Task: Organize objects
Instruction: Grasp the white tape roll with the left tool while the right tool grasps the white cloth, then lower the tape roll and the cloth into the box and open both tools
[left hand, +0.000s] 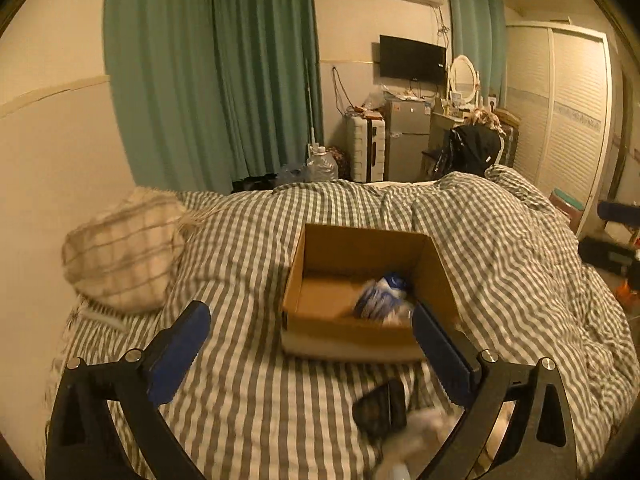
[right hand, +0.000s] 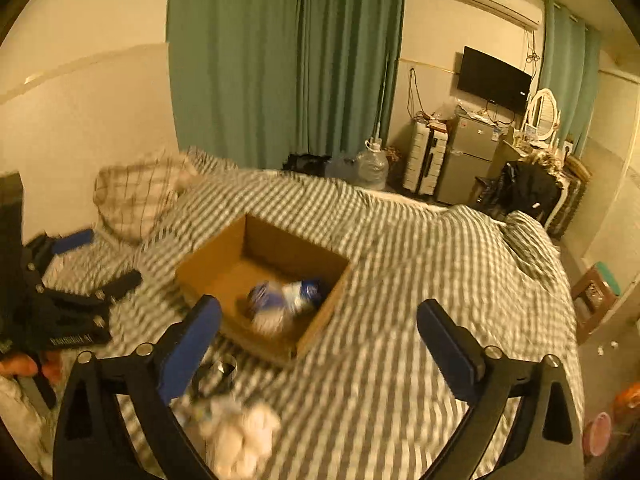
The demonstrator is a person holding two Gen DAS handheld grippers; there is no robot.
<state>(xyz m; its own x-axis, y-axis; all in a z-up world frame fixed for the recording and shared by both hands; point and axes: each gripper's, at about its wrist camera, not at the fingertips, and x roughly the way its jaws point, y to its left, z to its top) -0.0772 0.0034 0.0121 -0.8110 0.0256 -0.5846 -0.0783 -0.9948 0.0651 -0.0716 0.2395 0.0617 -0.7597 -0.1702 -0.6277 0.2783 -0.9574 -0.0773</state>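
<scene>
An open cardboard box [left hand: 316, 328] sits on the gingham bed; it also shows in the right wrist view [right hand: 324, 304]. A blue and white packet [left hand: 380, 298] lies inside it, also seen in the right wrist view [right hand: 288, 300]. My left gripper [left hand: 310, 322] is open and empty, just in front of the box. My right gripper [right hand: 318, 318] is open and empty, above the box's near corner. A dark small object [left hand: 380, 406] and a white crumpled item [left hand: 420, 436] lie on the bed near me. The white item [right hand: 240, 436] and a shiny round object [right hand: 216, 372] show in the right wrist view.
A plaid pillow [left hand: 124, 252] lies at the left by the wall. The left gripper [right hand: 72, 280] shows at the left edge of the right wrist view. The rumpled duvet [left hand: 500, 240] rises to the right. Beyond the bed stand a water jug [right hand: 372, 168], suitcase and fridge.
</scene>
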